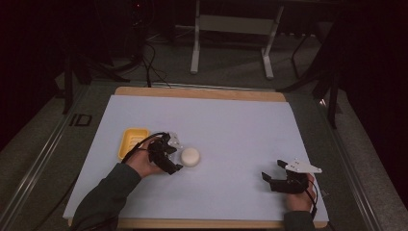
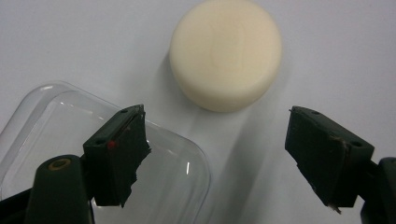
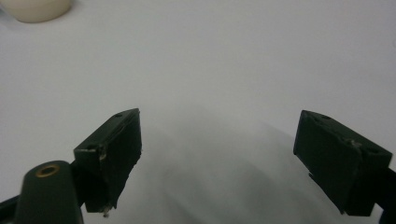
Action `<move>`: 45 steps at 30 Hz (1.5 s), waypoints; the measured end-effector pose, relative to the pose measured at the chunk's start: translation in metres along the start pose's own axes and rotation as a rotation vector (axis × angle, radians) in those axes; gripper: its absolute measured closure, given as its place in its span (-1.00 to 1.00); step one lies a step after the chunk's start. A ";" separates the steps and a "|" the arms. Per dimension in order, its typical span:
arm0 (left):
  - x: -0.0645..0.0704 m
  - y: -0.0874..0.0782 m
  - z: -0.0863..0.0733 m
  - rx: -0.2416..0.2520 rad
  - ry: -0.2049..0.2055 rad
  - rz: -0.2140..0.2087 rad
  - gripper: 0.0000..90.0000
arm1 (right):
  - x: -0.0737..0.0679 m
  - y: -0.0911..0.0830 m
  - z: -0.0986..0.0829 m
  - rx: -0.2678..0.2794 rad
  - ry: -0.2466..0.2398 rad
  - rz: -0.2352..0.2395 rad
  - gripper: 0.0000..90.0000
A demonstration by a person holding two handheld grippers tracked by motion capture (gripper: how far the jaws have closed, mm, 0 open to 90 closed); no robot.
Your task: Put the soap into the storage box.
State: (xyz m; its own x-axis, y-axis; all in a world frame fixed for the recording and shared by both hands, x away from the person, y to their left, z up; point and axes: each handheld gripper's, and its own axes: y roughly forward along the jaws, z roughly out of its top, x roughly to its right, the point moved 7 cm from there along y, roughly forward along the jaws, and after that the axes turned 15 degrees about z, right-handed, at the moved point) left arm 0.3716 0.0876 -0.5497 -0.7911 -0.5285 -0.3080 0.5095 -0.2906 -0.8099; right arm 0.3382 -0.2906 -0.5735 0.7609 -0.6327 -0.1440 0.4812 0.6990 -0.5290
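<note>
Cream puck: a round, cream-coloured block, soap-like (image 2: pixel 225 52), lies flat on the white sheet, left of the middle of the desk (image 1: pixel 269 125) and toward the near side; it shows in the high view just right of the left gripper (image 1: pixel 174 155).
Clear lid: a see-through plastic cover with rounded corners (image 2: pixel 177 163) sits on the sheet just beside the puck, on its left; in the left gripper view one jaw stands over it, and whether it touches the plastic cannot be told.
Yellow tray: a small yellow dish (image 1: pixel 132 142) rests left of the left hand, near the puck but apart from it, and looks empty.
Left jaws: spread wide and holding nothing; the puck sits ahead of the gap, not yet between the pads.
Right gripper (image 1: pixel 273 177): parked at the near right of the desk, well apart from everything; its jaws stand wide open over bare sheet, holding nothing.
Done so far: by the look of it, the cover is off and the puck lies exposed; the left gripper is lined up on it.
Left to do: judged from this, the grasp itself, the lift, and the carry, probably to the yellow tray. No part of the move proper has begun.
Stage: early, at the approach.
</note>
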 end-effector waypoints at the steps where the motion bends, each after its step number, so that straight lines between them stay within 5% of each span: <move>1: 0.000 0.000 0.000 -0.001 -0.002 -0.002 -0.52 | 0.000 0.000 0.000 0.000 0.000 0.000 -0.66; 45: 0.009 0.027 0.014 -0.092 0.013 -0.055 -0.65 | 0.000 0.000 0.000 -0.004 -0.004 0.005 -0.66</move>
State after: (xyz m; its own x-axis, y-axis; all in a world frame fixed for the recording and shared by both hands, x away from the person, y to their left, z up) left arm 0.3832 0.0640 -0.5670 -0.8215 -0.5031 -0.2683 0.4328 -0.2439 -0.8679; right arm 0.3381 -0.2903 -0.5737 0.7650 -0.6280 -0.1430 0.4759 0.7008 -0.5315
